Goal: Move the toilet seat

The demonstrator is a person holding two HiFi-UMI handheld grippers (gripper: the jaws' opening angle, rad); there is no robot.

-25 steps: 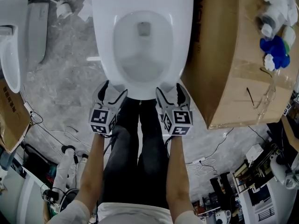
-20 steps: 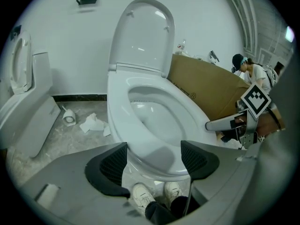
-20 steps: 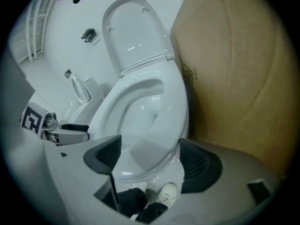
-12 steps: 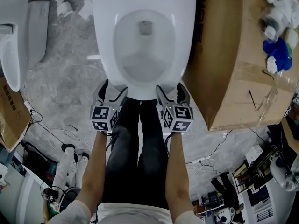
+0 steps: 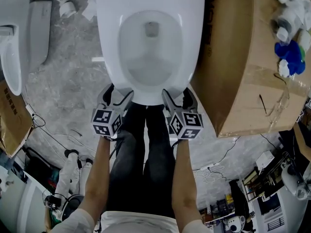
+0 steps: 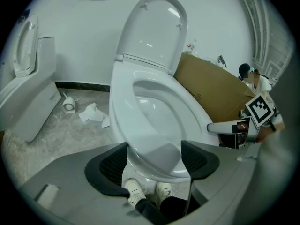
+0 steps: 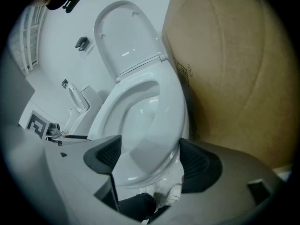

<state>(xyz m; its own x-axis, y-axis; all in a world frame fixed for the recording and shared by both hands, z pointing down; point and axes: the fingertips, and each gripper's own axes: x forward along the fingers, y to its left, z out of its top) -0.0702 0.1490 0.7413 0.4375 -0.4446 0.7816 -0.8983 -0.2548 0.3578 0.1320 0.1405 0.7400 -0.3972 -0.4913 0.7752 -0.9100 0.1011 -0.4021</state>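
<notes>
**Head view.**
- Toilet seat [image 5: 183,57]: white, lying down flat on the bowl.
- Left claw [image 5: 117,92]: at the seat's front-left edge.
- Right claw [image 5: 177,93]: at the seat's front-right edge.
- Cardboard box [image 5: 243,57]: just right of the seat.
- Second toilet [image 5: 12,47]: well left of the seat.
- Person's legs [image 5: 143,164]: directly in front of the seat.

**Left gripper view.**
- Left claw [image 6: 153,158]: released, jaws wide apart. The seat's front rim stands between them; I cannot tell whether the pads touch it.
- Lid [image 6: 152,29]: raised upright behind the seat.
- Paper roll [image 6: 69,104]: on the floor, left of the seat.

**Right gripper view.**
- Right claw [image 7: 149,156]: released, jaws spread. The seat's front rim fills the gap between them; contact unclear.
- Box: close on the seat's right.
</notes>
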